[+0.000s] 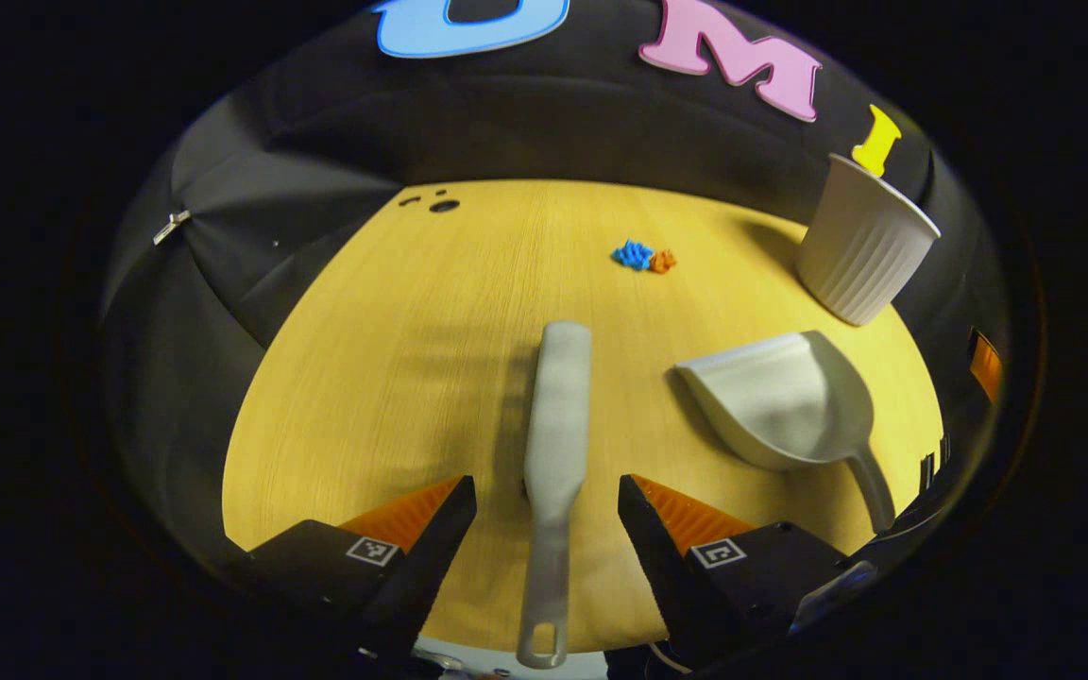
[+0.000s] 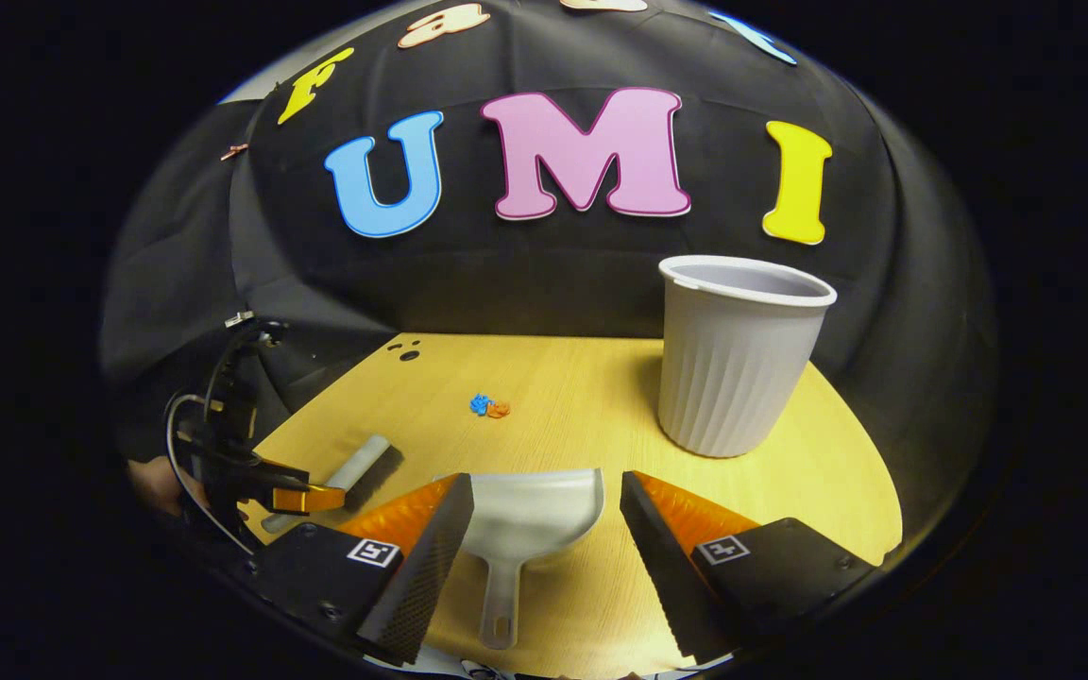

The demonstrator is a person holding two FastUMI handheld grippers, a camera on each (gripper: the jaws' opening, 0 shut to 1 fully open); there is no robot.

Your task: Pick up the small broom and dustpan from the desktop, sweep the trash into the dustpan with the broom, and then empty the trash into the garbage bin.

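Yellow wood table (image 1: 393,378) holds my things: the broom (image 1: 558,406) lies pointing straight away, its handle between my spread left tool (image 1: 547,505), nothing pinched yet. Just right of the broom sits the dustpan (image 2: 530,515), handle toward my spread right tool (image 2: 547,505). I can't see the bristles.

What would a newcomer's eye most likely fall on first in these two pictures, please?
Probably the ribbed white garbage bin, standing upright at the far right of the wooden desktop. Next come the bright blue and orange scraps of trash lying mid-table. Nearer, the small broom lies between the open fingers of the left hand-held gripper, and the dustpan lies between those of the right hand-held gripper, neither grasped yet.
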